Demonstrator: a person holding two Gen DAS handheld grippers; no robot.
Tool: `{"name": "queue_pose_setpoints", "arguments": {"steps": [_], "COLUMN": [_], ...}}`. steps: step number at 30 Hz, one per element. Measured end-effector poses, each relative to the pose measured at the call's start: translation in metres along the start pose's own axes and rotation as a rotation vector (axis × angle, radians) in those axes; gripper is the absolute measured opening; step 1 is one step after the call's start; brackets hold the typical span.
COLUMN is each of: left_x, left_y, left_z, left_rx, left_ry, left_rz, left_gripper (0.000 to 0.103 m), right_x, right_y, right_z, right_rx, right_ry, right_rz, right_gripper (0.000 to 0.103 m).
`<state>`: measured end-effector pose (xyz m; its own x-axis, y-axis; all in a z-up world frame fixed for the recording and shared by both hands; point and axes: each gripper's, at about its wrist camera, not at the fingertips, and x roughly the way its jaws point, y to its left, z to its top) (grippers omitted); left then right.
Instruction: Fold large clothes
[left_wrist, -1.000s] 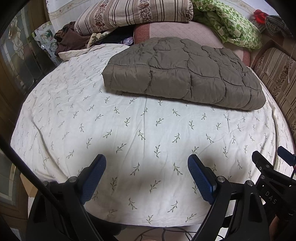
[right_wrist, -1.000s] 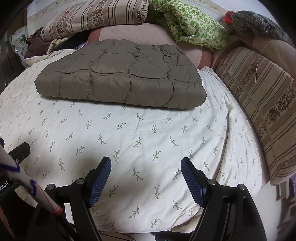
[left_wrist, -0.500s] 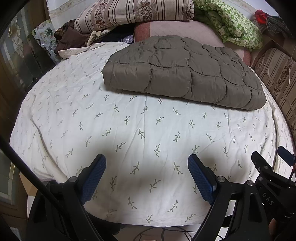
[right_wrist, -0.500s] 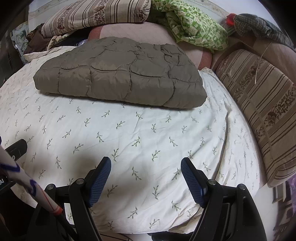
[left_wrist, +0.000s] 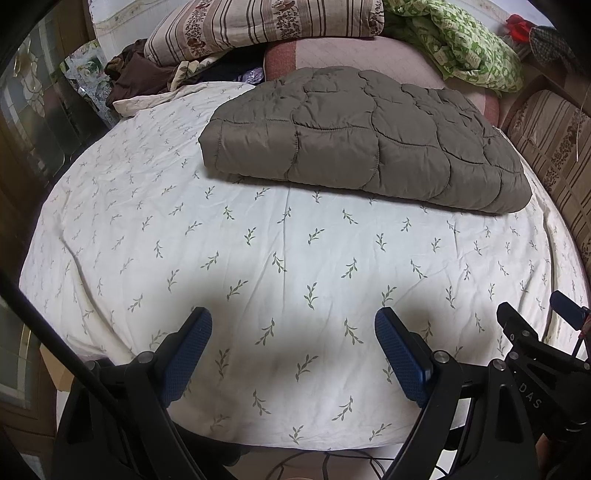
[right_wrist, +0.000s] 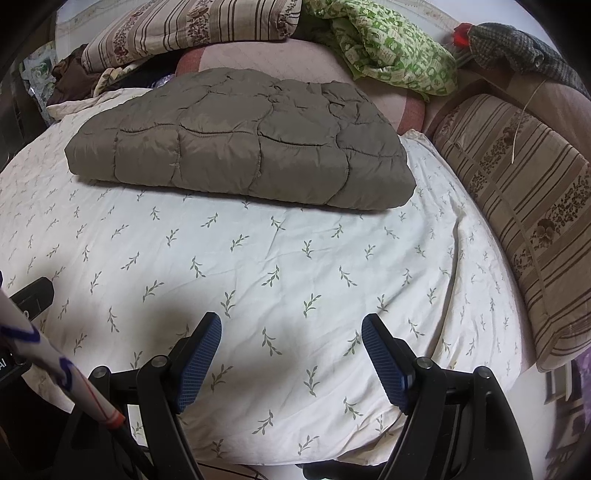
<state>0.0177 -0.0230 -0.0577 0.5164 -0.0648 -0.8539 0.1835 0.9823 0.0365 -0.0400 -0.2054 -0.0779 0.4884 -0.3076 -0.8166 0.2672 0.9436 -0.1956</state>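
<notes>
A grey-brown quilted garment (left_wrist: 362, 140) (right_wrist: 243, 147) lies folded into a flat rectangle on the far half of the bed. The bed wears a white sheet with a green sprig print (left_wrist: 258, 266) (right_wrist: 295, 266). My left gripper (left_wrist: 293, 321) hovers open over the near edge of the sheet, blue pads wide apart, nothing between them. My right gripper (right_wrist: 291, 326) is also open over the near edge, well short of the garment. Part of the right gripper shows at the lower right of the left wrist view.
Striped pillows (left_wrist: 258, 26) (right_wrist: 524, 206) lie at the back and along the right side. A green patterned cloth (left_wrist: 465, 40) (right_wrist: 388, 48) and dark clothes (left_wrist: 136, 70) are heaped behind the garment. A pink cushion (right_wrist: 258, 55) sits behind it. A cabinet (left_wrist: 33, 122) stands left.
Both views drifted slightly. The garment and both grippers keep the same places and the same opening.
</notes>
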Motion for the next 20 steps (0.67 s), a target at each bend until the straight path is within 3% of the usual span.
{"name": "queue_pose_setpoints", "arguments": {"steps": [20], "left_x": [-0.0014], "left_y": [-0.0013], "left_z": [-0.0004], "left_rx": [0.01], "left_ry": [-0.018], "left_rz": [0.005], "left_gripper": [0.089], "right_x": [0.0023], "right_y": [-0.0018], "right_z": [-0.0006], "right_rx": [0.026], "right_ry": [-0.001], "right_rz": [0.015], "right_gripper": [0.082]}}
